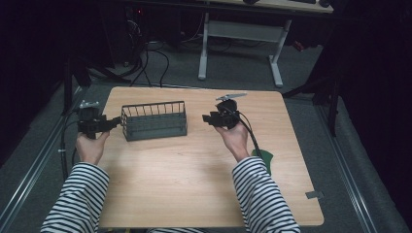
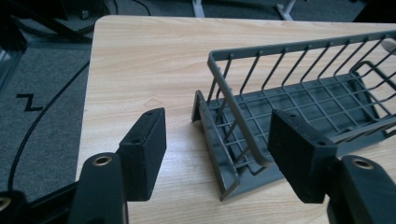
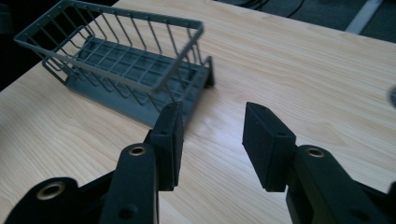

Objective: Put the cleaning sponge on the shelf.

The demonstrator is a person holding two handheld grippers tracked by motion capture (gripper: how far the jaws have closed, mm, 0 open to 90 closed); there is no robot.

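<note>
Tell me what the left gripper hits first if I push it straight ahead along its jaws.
Most likely the near end of the grey wire basket. The left gripper is open, and the basket's end rim and corner sit between its jaws, just ahead. Depth is hard to judge, so contact may already be close.

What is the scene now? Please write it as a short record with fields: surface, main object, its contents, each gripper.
surface: wooden table
main object: grey wire basket, upright on the table
contents: nothing seen inside
left gripper: open, at the basket's left end, its jaws either side of that end's rim, not closed on it
right gripper: open, to the right of the basket, apart from it, holding nothing
</note>
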